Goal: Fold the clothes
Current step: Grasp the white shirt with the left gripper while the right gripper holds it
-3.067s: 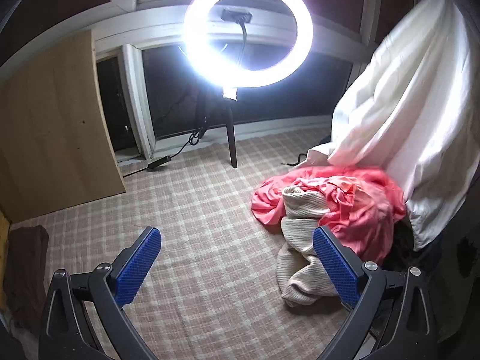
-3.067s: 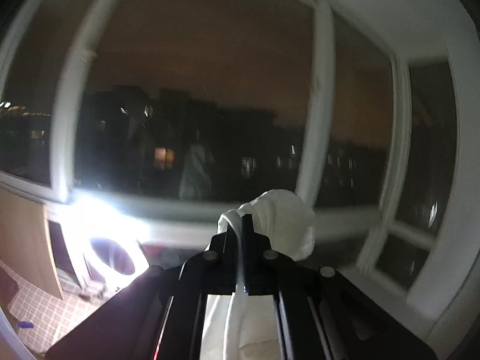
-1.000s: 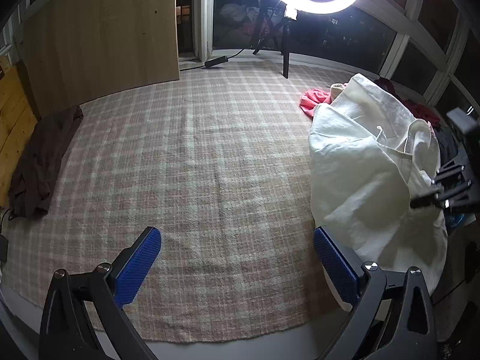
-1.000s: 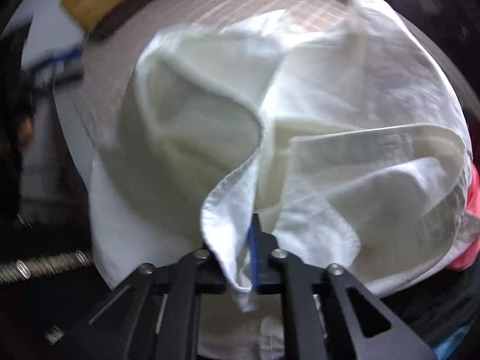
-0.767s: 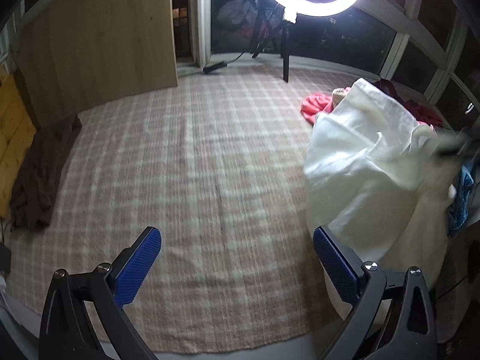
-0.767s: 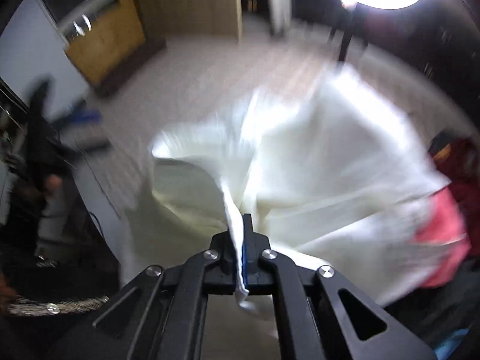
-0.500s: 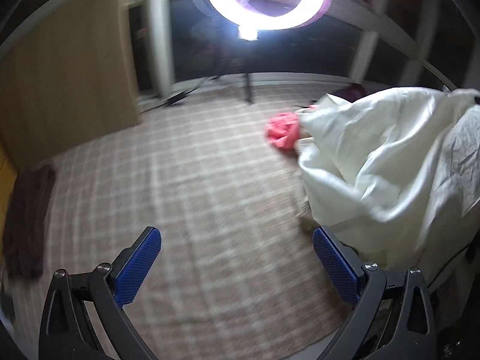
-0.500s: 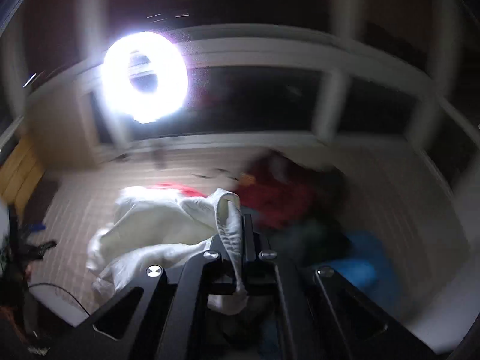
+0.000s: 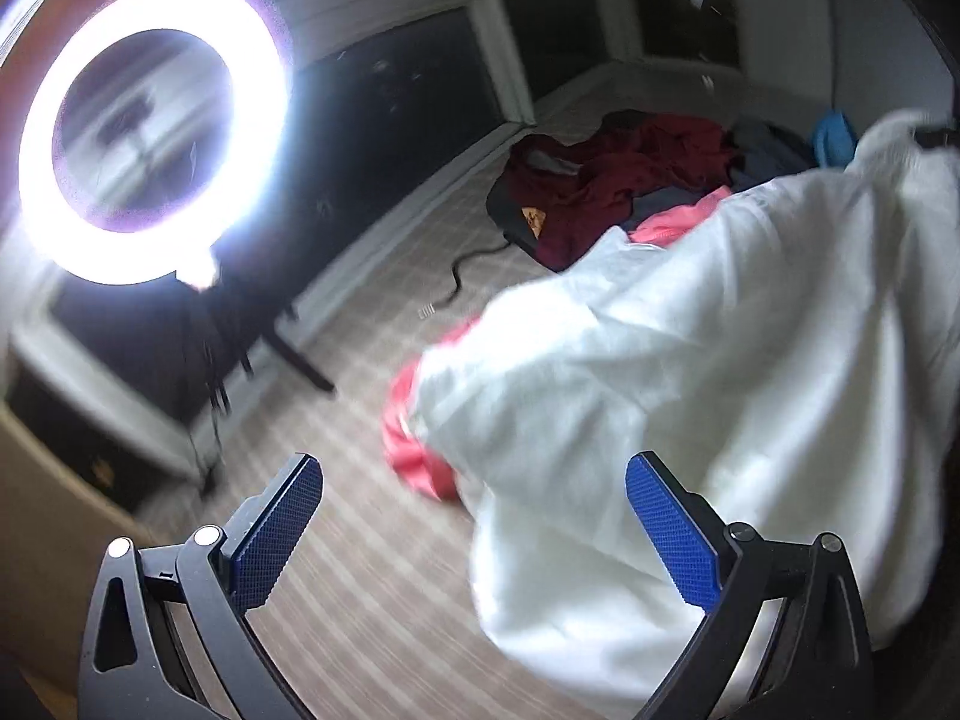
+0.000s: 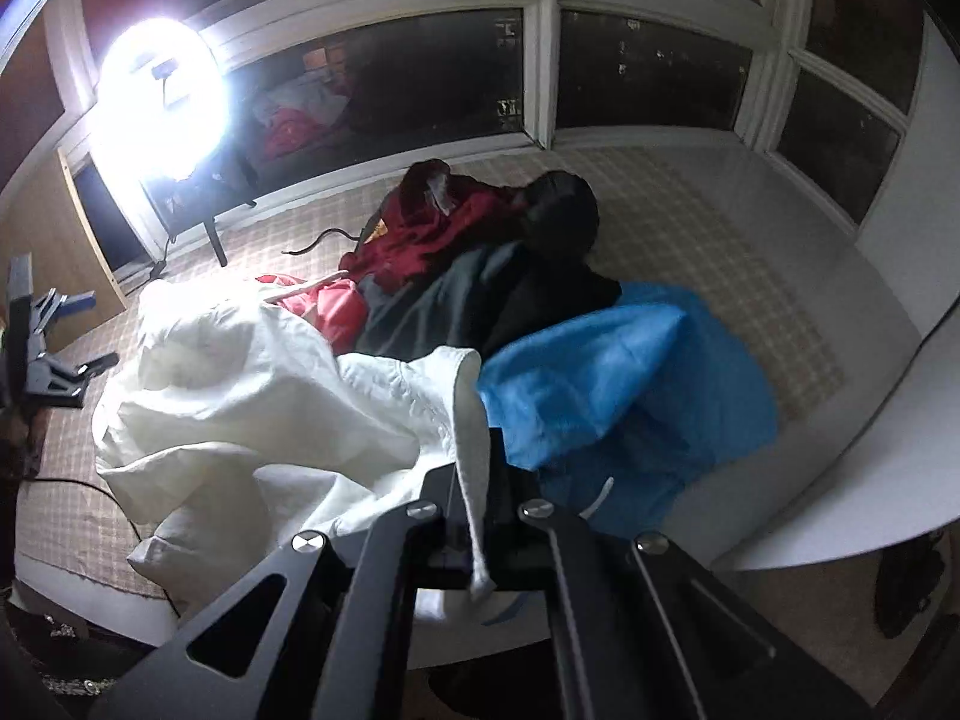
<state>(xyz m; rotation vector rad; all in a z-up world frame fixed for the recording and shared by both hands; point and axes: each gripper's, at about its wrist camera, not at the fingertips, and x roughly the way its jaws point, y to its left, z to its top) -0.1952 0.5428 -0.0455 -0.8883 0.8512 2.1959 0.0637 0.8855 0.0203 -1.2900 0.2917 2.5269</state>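
Note:
A large white garment (image 9: 690,360) hangs in the air and drapes down over the checked mat (image 9: 360,588), filling the right half of the left wrist view. My right gripper (image 10: 479,456) is shut on a hemmed edge of this white garment (image 10: 240,402). The rest of the cloth trails down and left from the gripper. My left gripper (image 9: 474,531) is open, with nothing between its blue pads (image 9: 276,531), and its right pad sits close in front of the cloth. The left gripper (image 10: 48,336) also shows at the far left of the right wrist view.
A pile of clothes lies on the mat: pink (image 9: 414,450), dark red (image 10: 432,228), black (image 10: 540,276) and blue (image 10: 630,378). A lit ring light (image 9: 150,126) on a stand is by the windows. A white curved surface (image 10: 870,480) is at the right.
The right gripper has swung the white garment up and around, then lowered it towards the clothes pile. The left gripper has turned right towards the cloth and stayed open.

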